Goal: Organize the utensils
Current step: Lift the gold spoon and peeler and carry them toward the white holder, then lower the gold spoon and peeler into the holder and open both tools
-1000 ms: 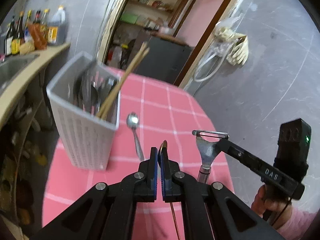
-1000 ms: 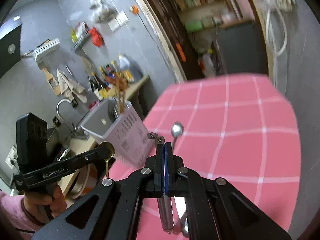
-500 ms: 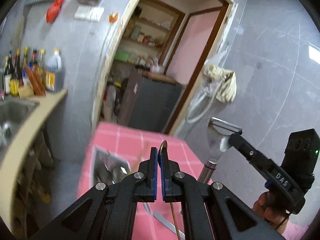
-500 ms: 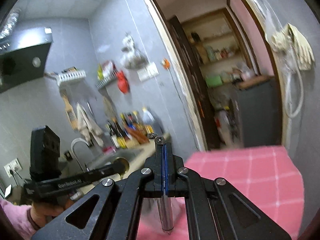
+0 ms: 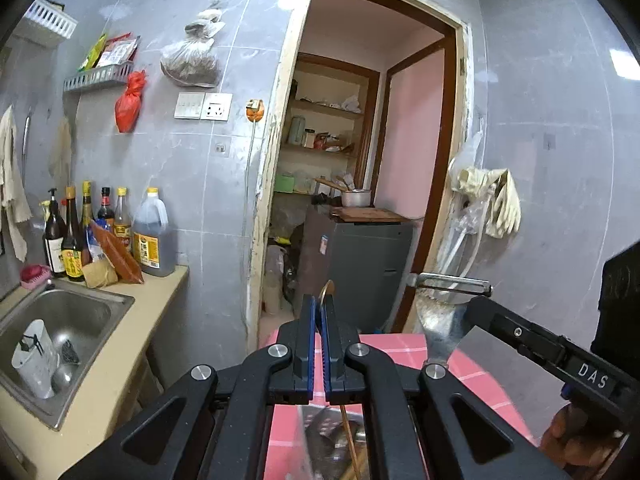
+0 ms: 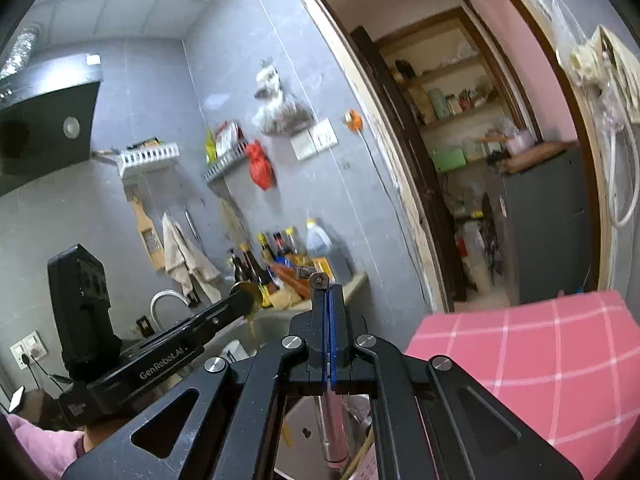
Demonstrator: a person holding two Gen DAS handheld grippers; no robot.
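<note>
Both grippers raised above pink-checked tabletop (image 6: 560, 344), each carrying one utensil.

Left gripper (image 5: 319, 312): jaws pinching gold spoon (image 5: 326, 290), bowl poking up between pads.

Right gripper (image 6: 327, 300): jaws pinching metal peeler (image 5: 440, 312), blade at 2 o'clock in left view, handle hanging under jaws.

White utensil caddy (image 6: 304, 432) directly below, at 6 o'clock, already holding chopsticks and cutlery.

Judgement: two items lifted, neither yet dropped in.

Sink counter edge (image 5: 160, 304) close at 9 o'clock; open room above, toward doorway at 12.

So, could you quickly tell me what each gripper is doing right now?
Left gripper: closed on a gold spoon.
Right gripper: closed on a metal peeler.
</note>
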